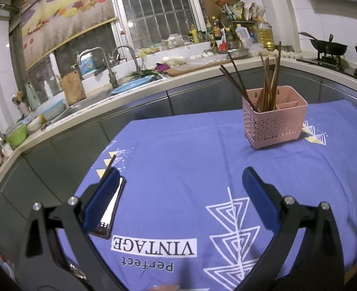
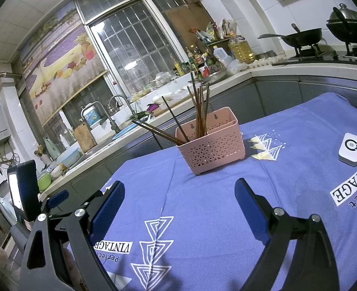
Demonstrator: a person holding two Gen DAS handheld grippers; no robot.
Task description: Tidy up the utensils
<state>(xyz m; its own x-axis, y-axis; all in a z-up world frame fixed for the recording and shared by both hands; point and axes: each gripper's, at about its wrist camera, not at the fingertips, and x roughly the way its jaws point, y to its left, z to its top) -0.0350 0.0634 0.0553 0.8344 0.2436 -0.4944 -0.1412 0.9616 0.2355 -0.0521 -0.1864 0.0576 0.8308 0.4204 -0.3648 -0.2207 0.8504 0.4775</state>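
A pink perforated utensil basket (image 1: 274, 123) stands on the blue tablecloth (image 1: 178, 165), with several dark wooden chopsticks (image 1: 268, 84) upright or leaning in its left compartment. It also shows in the right wrist view (image 2: 211, 143), with the chopsticks (image 2: 199, 111). My left gripper (image 1: 182, 181) is open and empty, well short of the basket. My right gripper (image 2: 179, 191) is open and empty, also short of the basket. One thin dark stick (image 1: 109, 166) lies on the cloth beyond the left finger.
A phone (image 1: 109, 214) lies on the cloth by my left gripper's left finger. A white device with a cable (image 2: 349, 150) sits at the right. The left gripper with a lit screen (image 2: 23, 189) shows at the left. A kitchen counter with sink (image 1: 100, 97) runs behind.
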